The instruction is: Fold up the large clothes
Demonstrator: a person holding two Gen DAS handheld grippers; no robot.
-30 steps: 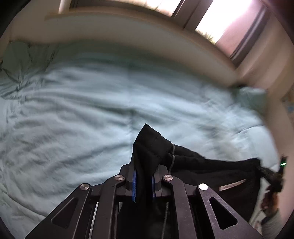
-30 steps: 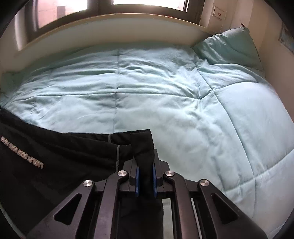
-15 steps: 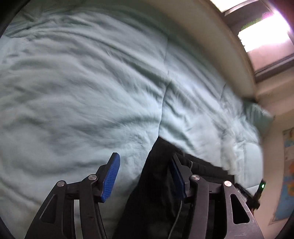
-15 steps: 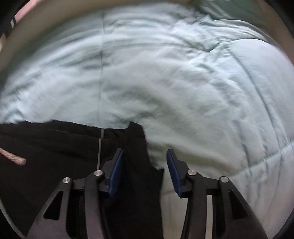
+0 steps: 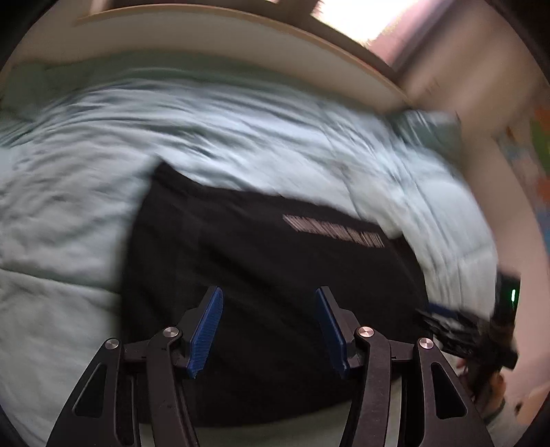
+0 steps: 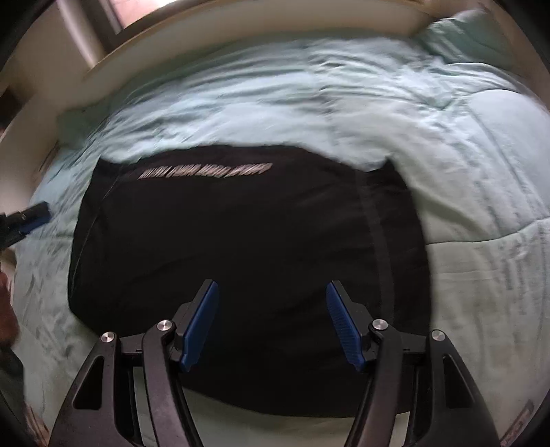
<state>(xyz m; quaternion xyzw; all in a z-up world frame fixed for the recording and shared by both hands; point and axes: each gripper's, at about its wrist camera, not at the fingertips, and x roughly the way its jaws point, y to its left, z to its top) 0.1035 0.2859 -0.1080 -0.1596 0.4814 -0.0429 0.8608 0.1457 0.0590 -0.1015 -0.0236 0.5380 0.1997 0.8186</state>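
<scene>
- Lying flat on a pale green comforter (image 6: pixel 395 103), a black garment (image 6: pixel 247 247) fills the middle of both wrist views, its edges roughly squared into a broad rectangle.
- Both tongs are released: the left gripper (image 5: pixel 268 330) hangs over the near part of the cloth with its blue pads (image 5: pixel 206 330) spread wide and nothing between them; the right gripper (image 6: pixel 271 326) hangs likewise, blue pads (image 6: pixel 343 326) apart, holding nothing.
- A line of pale lettering (image 6: pixel 206 171) runs along the garment's far edge; it is too blurred to read. A faint vertical seam (image 6: pixel 378 240) runs down its right side in the right wrist view.
- No container shows in either view; the bedding alone carries the cloth.
- A pillow (image 6: pixel 471 34) in the same green sits at the far right corner of the bed, and a light wooden bed frame (image 5: pixel 240 37) curves along the far side below a bright window (image 5: pixel 361 13).
- At the left edge of the right wrist view, the tip of the other gripper shows beside the garment, clear of it.
- Both views are smeared by motion blur.
</scene>
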